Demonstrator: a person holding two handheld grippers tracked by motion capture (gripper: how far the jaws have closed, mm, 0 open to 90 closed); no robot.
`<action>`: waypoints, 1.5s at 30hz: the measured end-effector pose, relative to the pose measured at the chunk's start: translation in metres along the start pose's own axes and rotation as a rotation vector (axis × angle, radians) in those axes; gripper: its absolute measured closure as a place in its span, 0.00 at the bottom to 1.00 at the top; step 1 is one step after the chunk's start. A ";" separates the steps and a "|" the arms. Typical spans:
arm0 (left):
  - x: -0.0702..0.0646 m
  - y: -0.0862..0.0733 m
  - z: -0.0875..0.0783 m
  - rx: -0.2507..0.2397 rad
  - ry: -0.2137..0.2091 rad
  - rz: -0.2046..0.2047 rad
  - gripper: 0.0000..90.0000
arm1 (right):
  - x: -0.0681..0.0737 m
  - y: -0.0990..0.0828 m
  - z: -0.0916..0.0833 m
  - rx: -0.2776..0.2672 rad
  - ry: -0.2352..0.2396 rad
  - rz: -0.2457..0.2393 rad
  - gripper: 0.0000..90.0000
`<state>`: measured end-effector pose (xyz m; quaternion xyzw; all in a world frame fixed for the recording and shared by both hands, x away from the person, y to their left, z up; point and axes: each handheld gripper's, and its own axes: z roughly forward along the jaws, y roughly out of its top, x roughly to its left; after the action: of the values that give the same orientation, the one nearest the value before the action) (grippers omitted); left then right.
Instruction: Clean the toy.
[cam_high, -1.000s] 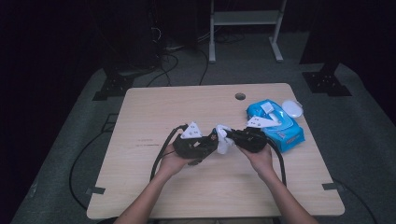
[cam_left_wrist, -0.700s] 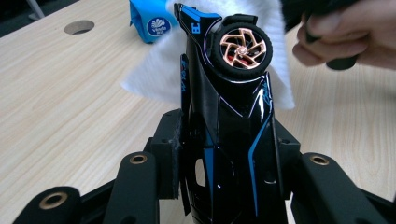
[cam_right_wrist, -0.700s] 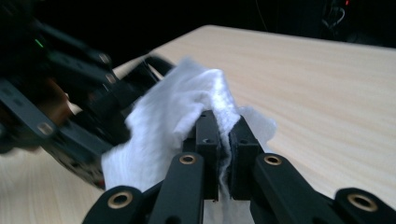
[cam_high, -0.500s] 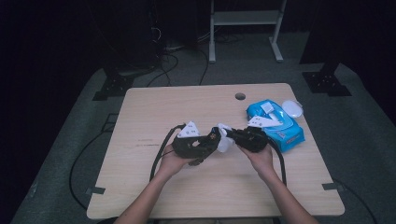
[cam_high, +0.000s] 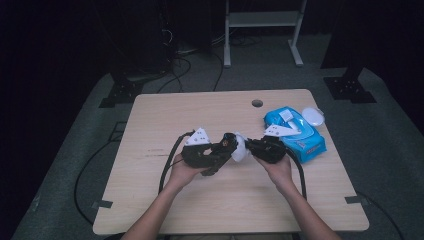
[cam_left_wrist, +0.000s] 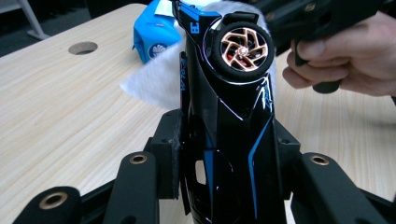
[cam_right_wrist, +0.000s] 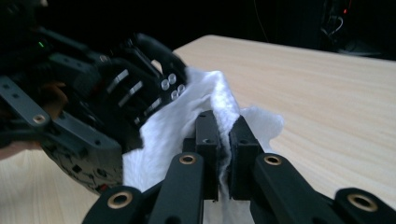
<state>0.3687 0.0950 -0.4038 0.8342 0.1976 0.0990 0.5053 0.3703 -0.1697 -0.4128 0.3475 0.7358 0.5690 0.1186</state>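
Black toy car (cam_left_wrist: 224, 121) with blue trim sits clamped between the jaws of the left gripper (cam_left_wrist: 224, 154), nose pointing away from that camera, one copper-spoked wheel (cam_left_wrist: 243, 46) facing up near the top centre of the left gripper view. In the high view the car (cam_high: 226, 145) is at mid-frame, held above the table between the two hands.

White wipe (cam_right_wrist: 187, 121) is pinched in the right gripper (cam_right_wrist: 223, 140), jaws closed on the cloth with a fold squeezed between the pads. The wipe lies against the car's dark body (cam_right_wrist: 135, 84) in the left half of the right gripper view. From above, the wipe (cam_high: 241, 149) shows as a small white patch between the two grippers, touching the car's end. In the left gripper view part of the wipe (cam_left_wrist: 154, 79) lies behind the car, left of centre.

Left gripper (cam_high: 202, 152) is left of centre in the high view, right gripper (cam_high: 267, 147) just right of centre, both in the person's hands with forearms coming in from the bottom edge. The right hand (cam_left_wrist: 345, 60) fills the upper right of the left gripper view.

Blue wipes pack (cam_high: 295, 132) lies on the wooden table (cam_high: 200, 210) at right, just beyond the right gripper, with its white lid (cam_high: 313, 116) open beside it. A round cable hole (cam_high: 257, 103) is near the table's far edge.
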 end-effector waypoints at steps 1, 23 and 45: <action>-0.001 0.000 0.001 0.007 0.001 0.000 0.63 | -0.001 0.001 -0.001 -0.012 0.004 0.008 0.94; 0.000 -0.002 0.002 0.000 -0.011 -0.003 0.63 | 0.001 0.001 -0.003 -0.006 0.008 0.009 0.94; 0.002 -0.006 0.009 0.053 -0.006 0.005 0.63 | -0.002 -0.007 0.002 0.007 0.014 0.030 0.94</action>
<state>0.3725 0.0912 -0.4130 0.8480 0.1967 0.0923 0.4835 0.3699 -0.1703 -0.4197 0.3546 0.7334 0.5706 0.1036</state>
